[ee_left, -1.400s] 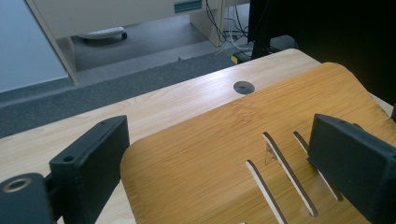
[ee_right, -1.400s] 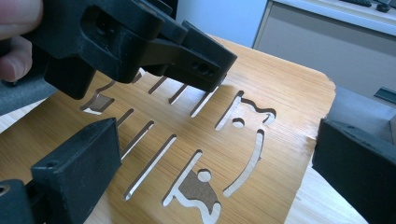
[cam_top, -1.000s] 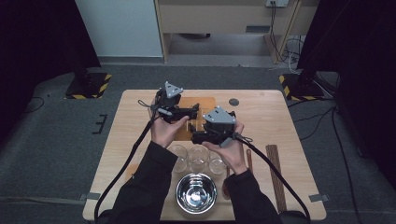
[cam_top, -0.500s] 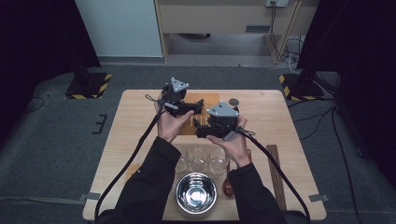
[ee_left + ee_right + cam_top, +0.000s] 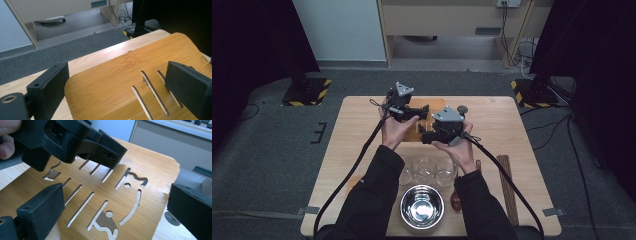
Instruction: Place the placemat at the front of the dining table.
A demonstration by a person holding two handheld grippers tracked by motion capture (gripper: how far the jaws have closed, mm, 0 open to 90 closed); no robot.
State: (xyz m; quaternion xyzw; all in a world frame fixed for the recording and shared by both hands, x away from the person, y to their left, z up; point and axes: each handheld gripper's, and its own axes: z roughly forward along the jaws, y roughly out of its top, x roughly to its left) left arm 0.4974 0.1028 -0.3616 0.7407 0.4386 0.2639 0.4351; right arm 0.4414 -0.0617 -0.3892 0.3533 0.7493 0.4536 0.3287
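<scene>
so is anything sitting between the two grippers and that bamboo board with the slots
Nothing visible does. Both the left hand-held gripper and the right hand-held gripper hang open directly over the slotted, light-brown bamboo board, with only air between their jaws and its surface. The left one also reaches across the board's far side in the right gripper view.

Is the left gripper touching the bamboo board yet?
Cannot tell. In the left gripper view the left gripper stands open astride the bamboo board, but neither contact nor a gap shows plainly.
</scene>
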